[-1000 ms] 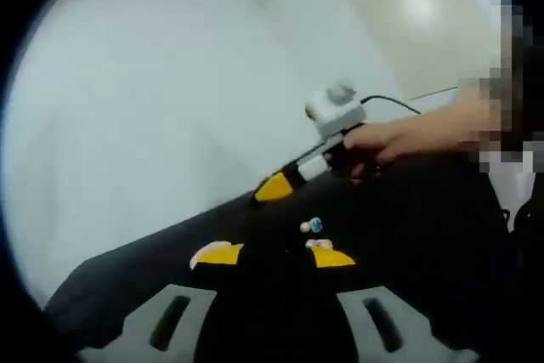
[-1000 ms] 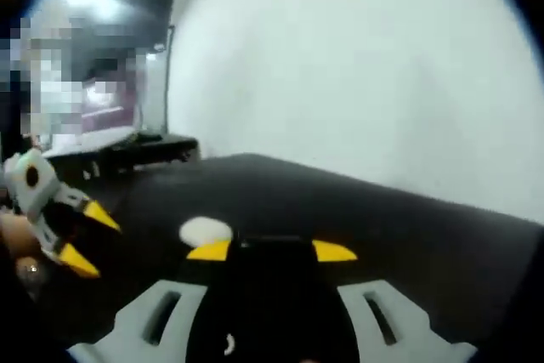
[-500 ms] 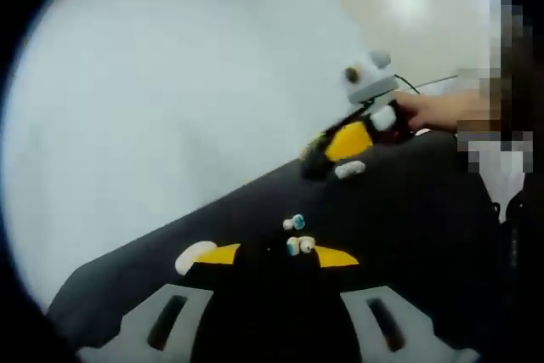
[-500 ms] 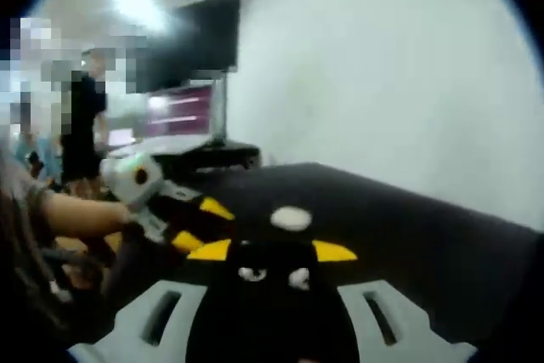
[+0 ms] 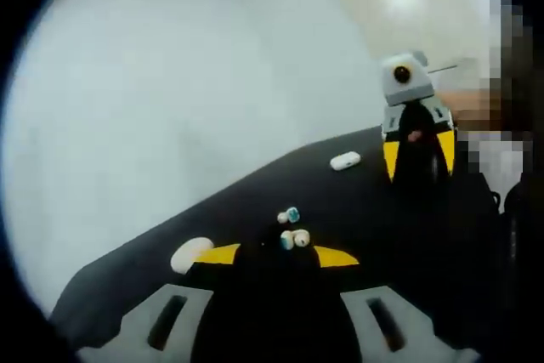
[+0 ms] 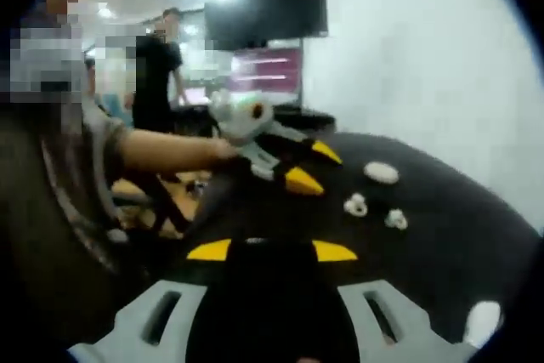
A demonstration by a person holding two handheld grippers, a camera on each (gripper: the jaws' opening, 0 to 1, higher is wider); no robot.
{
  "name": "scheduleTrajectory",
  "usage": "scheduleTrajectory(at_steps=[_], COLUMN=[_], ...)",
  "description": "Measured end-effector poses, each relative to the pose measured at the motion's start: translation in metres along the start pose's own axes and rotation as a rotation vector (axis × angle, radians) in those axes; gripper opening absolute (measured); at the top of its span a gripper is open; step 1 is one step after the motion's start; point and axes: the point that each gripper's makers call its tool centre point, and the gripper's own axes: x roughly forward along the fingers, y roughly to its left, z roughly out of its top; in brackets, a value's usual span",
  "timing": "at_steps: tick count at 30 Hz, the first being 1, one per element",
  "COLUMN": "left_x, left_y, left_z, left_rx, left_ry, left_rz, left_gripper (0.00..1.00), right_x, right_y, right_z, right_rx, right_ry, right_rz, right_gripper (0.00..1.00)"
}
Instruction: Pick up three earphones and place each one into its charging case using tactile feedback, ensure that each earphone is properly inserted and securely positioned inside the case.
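Left gripper view blurs two earphones [image 5: 293, 227] at frame centre between its spread, empty jaws; right gripper view, jaws likewise apart, adds a bystander [image 6: 157, 74] upper left.

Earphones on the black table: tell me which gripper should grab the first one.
Left, probably. The left gripper hangs open right over two earphones, tips flanking them. The right gripper hangs farther off, nearer the white case.

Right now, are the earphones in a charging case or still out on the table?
Out. Two earphones lie loose on the black table, apart from the white cases. Both jaws stand open, empty.
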Motion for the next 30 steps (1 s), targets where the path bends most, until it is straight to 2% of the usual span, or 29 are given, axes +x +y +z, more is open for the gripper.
scheduleTrajectory(at_steps=[3, 6, 8, 9, 10, 13, 18, 22, 24, 25, 26, 28, 30], left_x=[0.0, 0.001, 0.001, 0.001, 0.001, 0.002, 0.002, 0.003, 0.003, 0.003, 0.003, 0.003, 0.003], left_y=[-0.001, -0.002, -0.003, -0.003, -0.003, -0.004, -0.003, -0.003, -0.003, -0.003, -0.003, -0.004, -0.004], left_z=[-0.001, 0.0, 0.0, 0.0, 0.0, -0.001, -0.003, -0.003, -0.003, -0.003, -0.003, -0.003, -0.004], left_rx=[0.004, 0.008, 0.01, 0.01, 0.011, 0.02, 0.024, 0.025, 0.025, 0.026, 0.027, 0.029, 0.03], left_ry=[0.005, 0.005, 0.005, 0.006, 0.009, 0.018, 0.02, 0.02, 0.021, 0.022, 0.023, 0.026, 0.026], left_rz=[-0.004, -0.006, -0.007, -0.006, -0.006, -0.004, -0.009, -0.011, -0.012, -0.012, -0.012, -0.014, -0.017], left_gripper=[0.29, 0.29, 0.29, 0.29, 0.29, 0.29, 0.29, 0.29, 0.29, 0.29, 0.29, 0.29, 0.29], right_x=[-0.003, -0.009, -0.012, -0.017, -0.017, -0.027, -0.041, -0.054, -0.061, -0.068, -0.073, -0.078, -0.075], right_y=[-0.003, -0.001, 0.0, -0.012, -0.016, -0.017, -0.025, -0.047, -0.06, -0.076, -0.085, -0.09, -0.08], right_z=[-0.004, -0.013, -0.023, -0.03, -0.023, -0.028, -0.032, -0.036, -0.041, -0.044, -0.045, -0.045, -0.032], right_rx=[-0.029, -0.066, -0.13, -0.178, -0.155, -0.164, -0.106, -0.034, 0.026, 0.082, 0.112, 0.16, 0.233], right_ry=[0.014, 0.066, 0.124, 0.154, 0.092, 0.109, 0.086, 0.056, 0.043, 0.03, 0.02, -0.01, -0.095], right_rz=[0.022, 0.042, 0.02, -0.01, -0.039, -0.062, -0.122, -0.232, -0.293, -0.366, -0.406, -0.421, -0.354], right_gripper=[0.36, 0.36, 0.36, 0.36, 0.39, 0.41, 0.41, 0.4, 0.36, 0.36, 0.35, 0.34, 0.34])
